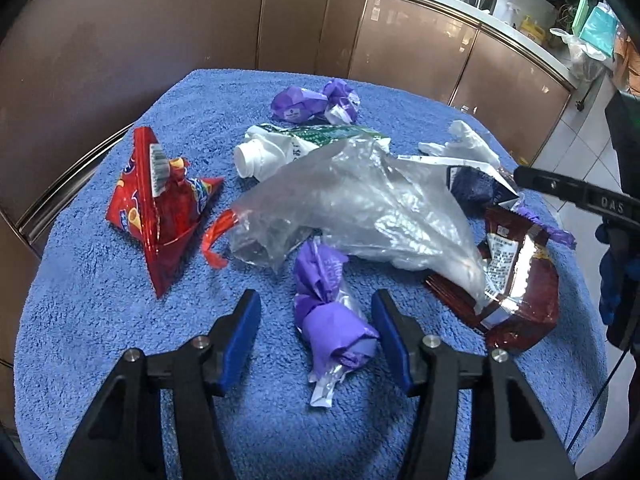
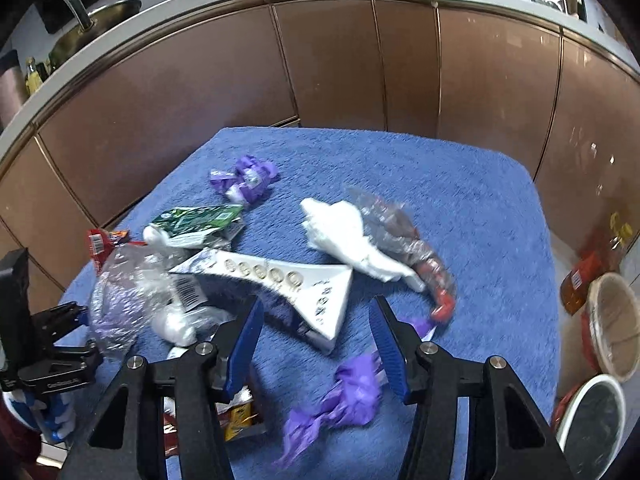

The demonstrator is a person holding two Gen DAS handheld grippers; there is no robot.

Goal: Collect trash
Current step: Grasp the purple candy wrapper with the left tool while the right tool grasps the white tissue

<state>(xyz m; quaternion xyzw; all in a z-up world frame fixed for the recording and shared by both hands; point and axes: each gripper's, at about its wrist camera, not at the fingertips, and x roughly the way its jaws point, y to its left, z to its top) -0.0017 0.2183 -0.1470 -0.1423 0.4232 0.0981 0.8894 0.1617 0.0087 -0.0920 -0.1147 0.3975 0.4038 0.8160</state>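
Blue towel (image 1: 100, 320) bears trash; purple wrapper (image 1: 334, 320) lies between left gripper's (image 1: 316, 340) wide-open, empty jaws.

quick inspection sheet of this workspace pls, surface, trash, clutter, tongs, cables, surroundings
surface: fluffy blue towel covers the table
job's things: crumpled red snack bag, clear plastic bag, squashed white bottle with green label, twisted purple wrapper, dark brown foil packet, white crumpled tissue
clutter: nothing seen beyond the trash
grippers: left tongs open, straddling the purple wrapper; right tongs open, empty
cables: thin dark cord at right edge
surroundings: brown cabinet doors; round containers on floor
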